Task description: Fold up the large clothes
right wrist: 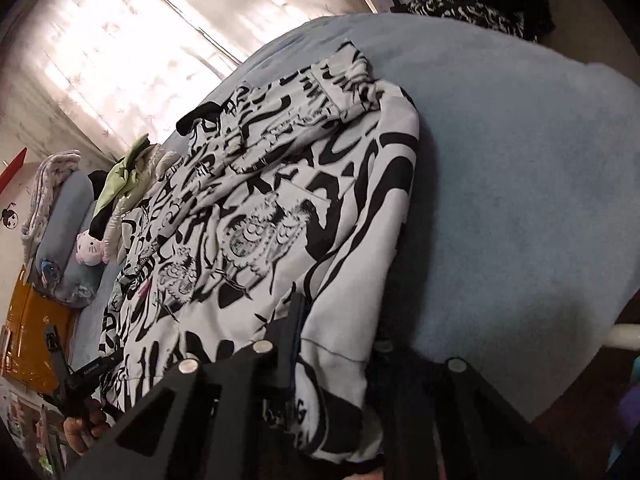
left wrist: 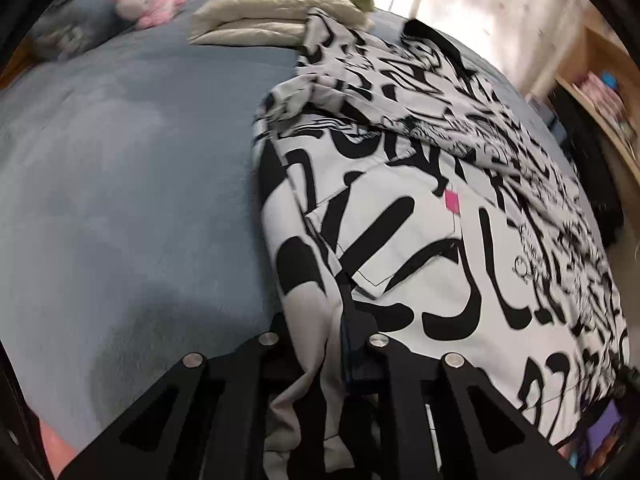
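Bed [left wrist: 120, 184], blue-grey fleecy cover, fills most of both views. Curtained window [right wrist: 120, 40] behind it, bright.

Garment [left wrist: 440, 208]: large black-and-white printed top, lying mostly flat on the bed, one sleeve folded across its upper part. Small pink tag [left wrist: 452, 202] on the front, near a patch pocket. Near hem bunched and lifted at both gripped spots.

Folded stack of pale and green bedding [left wrist: 280, 20] at the head end, touching the garment's far edge. Blue-grey pillows [right wrist: 68, 216] beside it. Pink-and-white plush toy [left wrist: 144, 0] against the pillows, apart from the garment.

Left gripper [left wrist: 340, 344]: jaws pressed nearly together, pinching a grey fold of the garment's hem. In the right wrist view a hand [right wrist: 80, 424] holds it at the lower left.

Right gripper [right wrist: 332, 352]: jaws drawn close, pinching the ribbed cuff or hem edge, cloth draping between them.
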Available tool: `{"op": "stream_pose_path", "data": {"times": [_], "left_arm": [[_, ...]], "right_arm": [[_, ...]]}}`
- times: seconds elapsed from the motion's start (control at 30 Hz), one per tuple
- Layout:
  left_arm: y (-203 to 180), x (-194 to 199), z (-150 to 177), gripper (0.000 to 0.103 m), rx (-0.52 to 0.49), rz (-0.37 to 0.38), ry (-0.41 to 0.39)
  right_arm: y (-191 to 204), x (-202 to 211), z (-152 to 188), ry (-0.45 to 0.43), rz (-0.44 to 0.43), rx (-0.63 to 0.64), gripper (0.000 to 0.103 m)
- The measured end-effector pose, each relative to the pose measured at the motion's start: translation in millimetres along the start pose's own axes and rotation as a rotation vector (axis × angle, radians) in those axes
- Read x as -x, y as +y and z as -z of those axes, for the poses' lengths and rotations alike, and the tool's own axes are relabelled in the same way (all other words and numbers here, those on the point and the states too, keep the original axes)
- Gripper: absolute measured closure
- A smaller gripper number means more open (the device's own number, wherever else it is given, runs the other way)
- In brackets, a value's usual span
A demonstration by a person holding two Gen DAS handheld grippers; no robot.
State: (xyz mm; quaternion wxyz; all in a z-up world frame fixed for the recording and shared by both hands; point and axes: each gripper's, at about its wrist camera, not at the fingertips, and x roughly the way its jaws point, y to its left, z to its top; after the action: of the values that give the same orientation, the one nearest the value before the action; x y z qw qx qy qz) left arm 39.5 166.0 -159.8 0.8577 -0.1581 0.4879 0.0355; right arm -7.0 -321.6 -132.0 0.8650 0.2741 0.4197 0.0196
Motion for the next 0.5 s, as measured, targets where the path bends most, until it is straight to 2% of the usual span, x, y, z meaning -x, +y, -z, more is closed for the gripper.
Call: {"op": "stream_pose_path", "data": {"times": [0.17,0.33,0.5], "left_arm": [[6,24,1,0.098,0.031,0.021,-0.007],[2,58,5,0.099,-0.038,0.041,-0.003],[9,89,20,0.099,-0.068,0.064,0.073]], "right_arm": [[8,22,-7,-0.030,-0.026,0.010,0.091],[23,47,-9,-0.030,-0.021,0.101,0.092],[22,74,-5,0.025,-0.011,0.128,0.092]]}}
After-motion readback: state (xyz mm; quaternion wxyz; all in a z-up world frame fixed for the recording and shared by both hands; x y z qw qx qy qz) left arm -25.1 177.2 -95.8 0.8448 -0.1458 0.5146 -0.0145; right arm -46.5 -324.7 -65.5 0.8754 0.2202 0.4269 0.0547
